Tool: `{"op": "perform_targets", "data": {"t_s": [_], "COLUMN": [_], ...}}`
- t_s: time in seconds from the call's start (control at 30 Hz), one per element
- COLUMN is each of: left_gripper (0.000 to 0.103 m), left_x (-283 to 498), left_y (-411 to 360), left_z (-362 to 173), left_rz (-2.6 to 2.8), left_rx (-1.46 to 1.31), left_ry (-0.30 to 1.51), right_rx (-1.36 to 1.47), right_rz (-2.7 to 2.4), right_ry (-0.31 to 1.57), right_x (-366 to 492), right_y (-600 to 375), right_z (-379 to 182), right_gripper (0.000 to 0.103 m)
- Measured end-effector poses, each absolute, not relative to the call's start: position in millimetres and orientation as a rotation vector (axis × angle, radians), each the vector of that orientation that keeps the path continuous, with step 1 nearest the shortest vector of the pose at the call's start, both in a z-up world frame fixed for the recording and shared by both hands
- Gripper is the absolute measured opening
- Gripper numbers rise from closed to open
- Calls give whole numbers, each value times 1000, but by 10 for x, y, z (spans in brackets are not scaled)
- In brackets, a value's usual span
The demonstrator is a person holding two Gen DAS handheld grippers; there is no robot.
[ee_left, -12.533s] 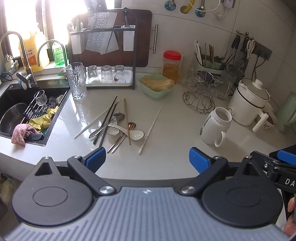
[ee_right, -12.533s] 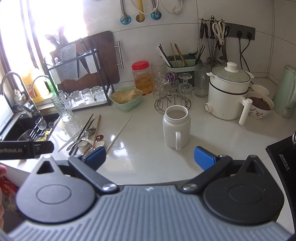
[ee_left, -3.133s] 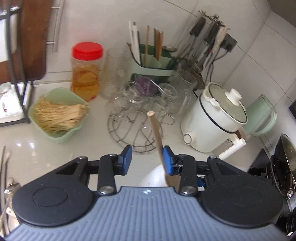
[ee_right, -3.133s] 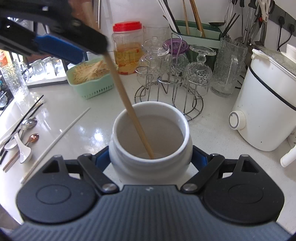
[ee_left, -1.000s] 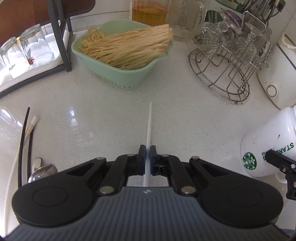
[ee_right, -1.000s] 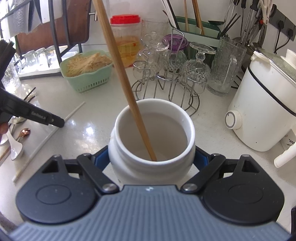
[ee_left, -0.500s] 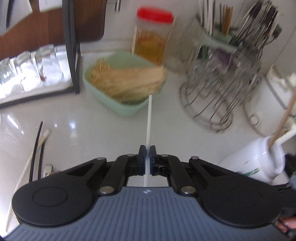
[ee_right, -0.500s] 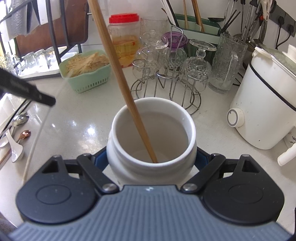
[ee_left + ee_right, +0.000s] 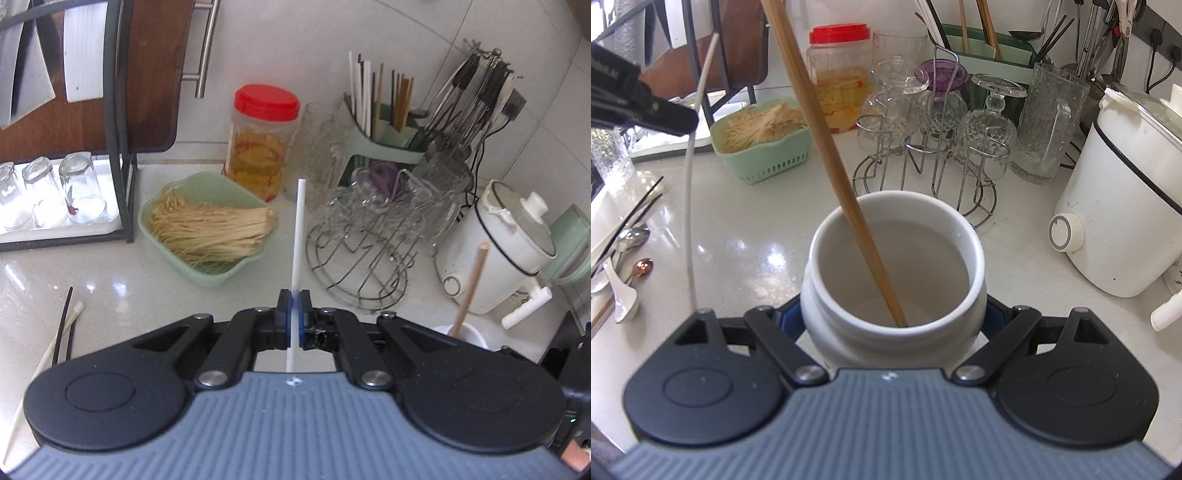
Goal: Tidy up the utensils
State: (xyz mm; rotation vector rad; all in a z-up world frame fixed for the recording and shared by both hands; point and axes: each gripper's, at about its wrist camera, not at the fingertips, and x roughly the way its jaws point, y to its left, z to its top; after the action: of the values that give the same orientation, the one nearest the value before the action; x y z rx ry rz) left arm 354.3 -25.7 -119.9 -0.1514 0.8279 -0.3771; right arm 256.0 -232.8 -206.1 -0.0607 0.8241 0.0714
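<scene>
Left gripper (image 9: pixel 294 314) pinching white chopstick (image 9: pixel 298 229), right gripper (image 9: pixel 892 321) clamped around white mug (image 9: pixel 894 258) holding wooden chopstick (image 9: pixel 827 140): risk of missing the rim, slipping, or knocking that stick.

White chopstick (image 9: pixel 297 236) held aloft; wooden chopstick (image 9: pixel 827 147) leans in white mug (image 9: pixel 897 332).

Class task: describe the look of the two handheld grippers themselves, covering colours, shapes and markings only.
Both the left gripper and the right gripper share a ribbed grey-blue body, two round black discs, black linkage arms with silver pivot bolts, and blue finger pads. No cables or sleeves show.
</scene>
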Motion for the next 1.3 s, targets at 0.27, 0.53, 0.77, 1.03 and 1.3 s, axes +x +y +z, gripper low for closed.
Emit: {"op": "perform_targets", "data": {"t_s": [0.27,0.53,0.77,1.03,1.3], "left_gripper": [3,3,1,0,0], "left_x": [3428,3366,3286,3154,3097], "left_y": [-291,-330,-321,-302,-173], "left_z": [-1071,-947,-959,-885,-1098], "left_rz": [-395,-419,-431,-449,-437], "left_rx": [-156,-144,-148,-133,-115], "left_ry": [794,761,777,767,844], "right_rx": [-57,-64,-65,-72,-78], "right_rz": [74,72,72,73,74], "right_ry": [826,827,826,826,827], "right_x": [2565,2571,2567,2567,2567], "right_y": [-2334,-2329,-2323,-2325,-2324], "right_z": [-2068,-2091,-2095,-2100,-2103], "right_gripper": [91,92,92,92,92]}}
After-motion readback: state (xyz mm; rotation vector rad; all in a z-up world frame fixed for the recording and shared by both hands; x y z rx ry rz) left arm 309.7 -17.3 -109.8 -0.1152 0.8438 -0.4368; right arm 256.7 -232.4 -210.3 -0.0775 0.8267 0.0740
